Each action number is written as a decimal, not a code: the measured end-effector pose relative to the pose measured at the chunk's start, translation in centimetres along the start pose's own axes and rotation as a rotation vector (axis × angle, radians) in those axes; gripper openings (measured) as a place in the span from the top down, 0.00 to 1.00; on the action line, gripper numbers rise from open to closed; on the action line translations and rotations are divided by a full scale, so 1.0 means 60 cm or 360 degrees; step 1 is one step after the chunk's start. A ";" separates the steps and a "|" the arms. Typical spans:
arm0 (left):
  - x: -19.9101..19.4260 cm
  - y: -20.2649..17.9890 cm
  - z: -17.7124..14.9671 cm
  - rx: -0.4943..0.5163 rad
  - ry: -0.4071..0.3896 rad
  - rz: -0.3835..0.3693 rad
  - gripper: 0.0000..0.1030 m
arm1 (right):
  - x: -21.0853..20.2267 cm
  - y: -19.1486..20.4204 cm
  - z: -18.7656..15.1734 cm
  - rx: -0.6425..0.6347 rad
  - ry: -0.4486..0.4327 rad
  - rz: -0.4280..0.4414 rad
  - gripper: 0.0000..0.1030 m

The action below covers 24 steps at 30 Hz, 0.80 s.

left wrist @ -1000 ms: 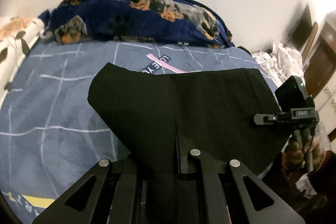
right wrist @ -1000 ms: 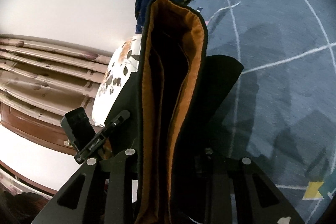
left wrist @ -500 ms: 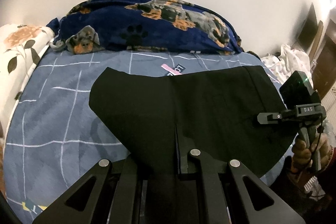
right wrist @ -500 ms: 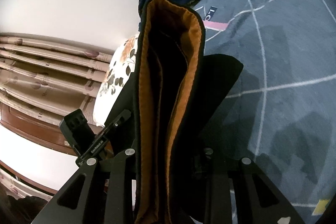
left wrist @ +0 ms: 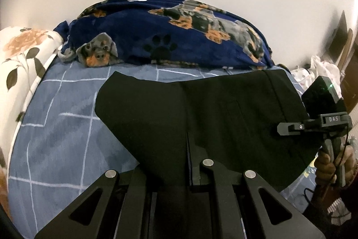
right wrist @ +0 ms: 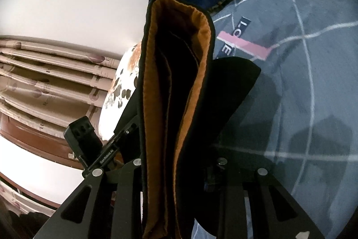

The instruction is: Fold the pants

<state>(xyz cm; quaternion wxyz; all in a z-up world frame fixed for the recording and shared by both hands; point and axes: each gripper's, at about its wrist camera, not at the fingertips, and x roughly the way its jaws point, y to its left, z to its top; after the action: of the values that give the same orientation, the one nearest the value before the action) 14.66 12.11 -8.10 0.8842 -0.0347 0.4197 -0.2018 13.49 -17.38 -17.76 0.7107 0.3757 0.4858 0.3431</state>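
- Pants point(left wrist: 201, 118), black, are hanging stretched between the two grippers above the bed point(left wrist: 67, 127), a broad dark panel spread flat over the blue sheet with its white grid lines.
- The left gripper point(left wrist: 190, 174) is pinching the near edge of the fabric, its fingers closed tight together on the cloth, which is draping away from them toward the far side of the bed.
- The right gripper point(right wrist: 179, 171) is gripping the waistband end, its fingers clamped on a thick bundle of layers; from its own camera the orange lining point(right wrist: 150, 104) of the pants is showing as a tall, open-topped fold rising straight up in front of the lens.
- In the left wrist view the right gripper is sitting at the right edge of the pants, and a person's hand point(left wrist: 331, 162) is wrapping its handle below.
- A navy blanket point(left wrist: 167, 37) printed with dogs and paw marks is lying heaped along the far side of the bed, against a pale wall.
- A white floral pillow point(left wrist: 24, 55) is resting at the left end of the bed, just beside the blanket.
- A pink and dark printed label point(right wrist: 243, 41) on the sheet is peeking out just past the pants in the right wrist view.
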 end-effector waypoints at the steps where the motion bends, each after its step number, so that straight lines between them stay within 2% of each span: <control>1: 0.008 0.005 0.007 0.0002 -0.0001 0.0007 0.92 | 0.005 -0.001 0.008 0.0000 0.0002 0.0002 0.74; 17: 0.100 0.077 0.093 -0.0038 -0.0043 0.0079 0.92 | 0.070 -0.012 0.132 -0.0010 0.0005 0.0037 0.74; 24: 0.123 0.097 0.133 -0.0034 -0.0086 0.0126 0.92 | 0.083 -0.015 0.165 -0.0022 -0.0019 0.0061 0.74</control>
<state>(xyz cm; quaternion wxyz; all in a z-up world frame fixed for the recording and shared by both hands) 26.80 13.73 -9.66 0.9021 -0.0330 0.3990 -0.1611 24.45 -15.57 -18.25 0.7095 0.3820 0.4719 0.3577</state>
